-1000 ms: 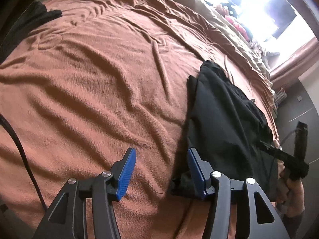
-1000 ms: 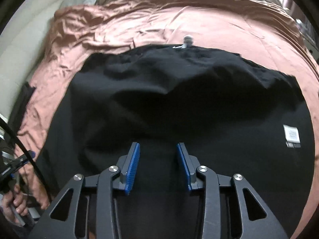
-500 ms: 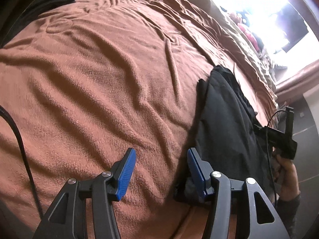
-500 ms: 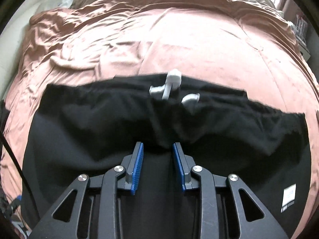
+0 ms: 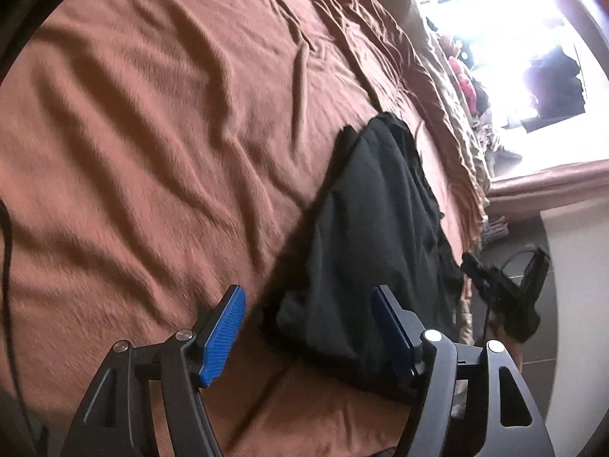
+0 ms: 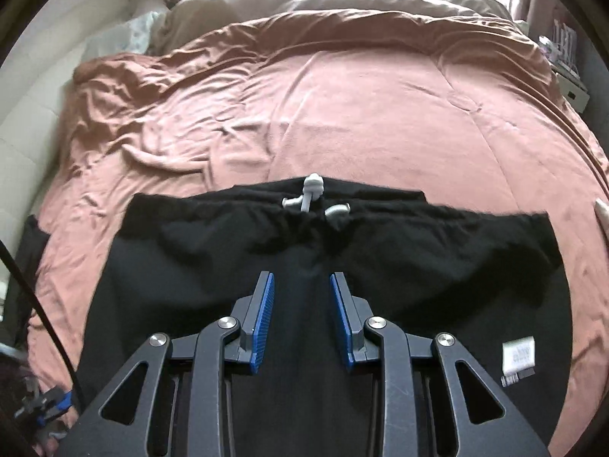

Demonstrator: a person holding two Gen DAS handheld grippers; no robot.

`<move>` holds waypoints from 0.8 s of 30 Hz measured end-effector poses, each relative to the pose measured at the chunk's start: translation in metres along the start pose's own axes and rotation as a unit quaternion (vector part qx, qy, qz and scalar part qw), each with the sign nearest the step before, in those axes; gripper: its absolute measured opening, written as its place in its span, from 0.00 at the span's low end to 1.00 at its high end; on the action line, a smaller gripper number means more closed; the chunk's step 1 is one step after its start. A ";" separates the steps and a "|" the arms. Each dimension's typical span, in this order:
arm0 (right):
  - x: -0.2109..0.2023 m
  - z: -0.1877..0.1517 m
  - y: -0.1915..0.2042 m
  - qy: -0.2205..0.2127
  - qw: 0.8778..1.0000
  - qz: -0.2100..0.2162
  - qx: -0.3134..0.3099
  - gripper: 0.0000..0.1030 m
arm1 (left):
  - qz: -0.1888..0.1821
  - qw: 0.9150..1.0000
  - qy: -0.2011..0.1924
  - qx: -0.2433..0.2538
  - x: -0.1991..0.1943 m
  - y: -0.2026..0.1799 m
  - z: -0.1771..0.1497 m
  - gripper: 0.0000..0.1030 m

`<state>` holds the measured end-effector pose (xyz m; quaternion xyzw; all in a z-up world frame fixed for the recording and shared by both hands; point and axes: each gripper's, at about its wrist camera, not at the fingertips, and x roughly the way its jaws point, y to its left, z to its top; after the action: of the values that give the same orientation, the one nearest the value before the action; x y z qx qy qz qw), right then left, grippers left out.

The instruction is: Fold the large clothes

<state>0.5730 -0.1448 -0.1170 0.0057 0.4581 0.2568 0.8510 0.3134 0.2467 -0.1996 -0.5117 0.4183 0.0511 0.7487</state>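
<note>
Two views of one moment. Left tool (image 5: pixel 308 327): blue-padded jaws spread wide, having just been opening; the near corner of the black fabric garment (image 5: pixel 377 228) lies between them, touched by neither pad so far as can be seen. The garment lies on the rumpled rust-brown bed cover (image 5: pixel 152 144), along its right side in this view, reaching the bed's near edge. Right tool (image 5: pixel 506 297), seen past the garment's far side, is held in a hand that is mostly hidden.

Right wrist view: right tool (image 6: pixel 300 316), jaws narrowly apart after a slight closing, hovers over the garment (image 6: pixel 437 266); no fabric is seen pinched between the pads. Pale grey drawstring (image 6: pixel 312 194) lies at the waistband, which faces the pillows. White label (image 6: pixel 518 354) shows on the right part of the garment. Beige bedding (image 6: pixel 342 0) lies beyond the cover.
</note>
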 end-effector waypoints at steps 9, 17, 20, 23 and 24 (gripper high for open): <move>-0.047 -0.068 -0.017 0.002 0.997 0.063 0.041 0.27 | -0.015 0.999 0.024 0.028 0.031 -0.005 -0.005 0.67; -0.078 -0.112 -0.017 0.023 0.996 0.079 0.036 0.27 | -0.004 1.000 -0.001 0.024 0.028 -0.005 -0.002 0.35; -0.073 -0.130 -0.007 0.044 0.996 0.069 0.026 0.27 | -0.020 0.999 -0.009 0.024 0.017 -0.006 -0.004 0.21; -0.068 -0.142 -0.005 0.063 0.996 0.064 0.025 0.20 | -0.038 0.999 -0.014 0.025 0.005 -0.008 -0.008 0.16; -0.061 -0.146 -0.005 0.072 0.995 0.059 0.028 0.20 | -0.044 0.999 -0.016 0.028 0.003 -0.011 -0.008 0.16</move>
<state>0.4334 -0.2090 -0.1557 0.0381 0.5245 0.2931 0.7985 0.3160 0.2336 -0.1946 -0.5071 0.3846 0.0148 0.7712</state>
